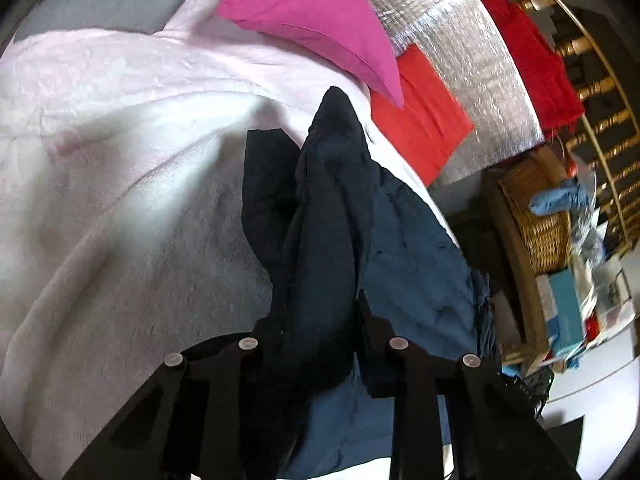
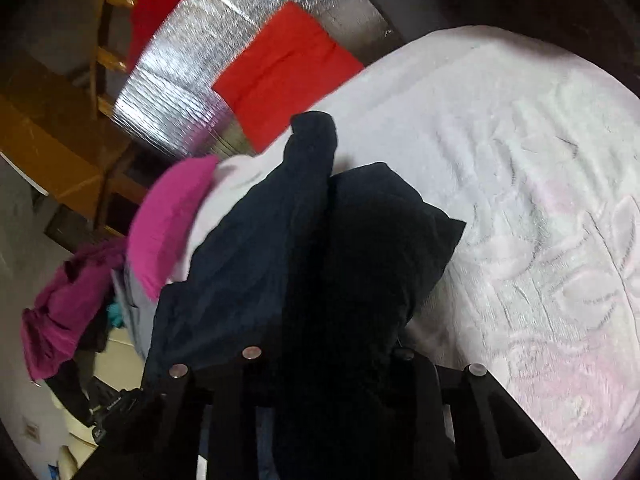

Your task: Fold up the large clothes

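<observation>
Between each claw's (image 1: 316, 320) narrowed fingers, dark navy garment (image 1: 332, 208), bunched, pinched over pale bedspread (image 1: 120, 160).

Right hand-held gripper (image 2: 328, 344) clamped on bunched dark navy garment (image 2: 256, 240), white embossed bedspread (image 2: 520, 200) toward three o'clock, red folded cloth (image 2: 286, 68) at twelve, magenta pillow (image 2: 168, 220) at nine

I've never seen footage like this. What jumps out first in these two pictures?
A bunched dark navy garment fills the middle of both views, gripped by the left claw and the right claw over a pale pink blanket. Behind it lie a bright magenta pillow and a folded red cloth on a shiny silver sheet.
</observation>
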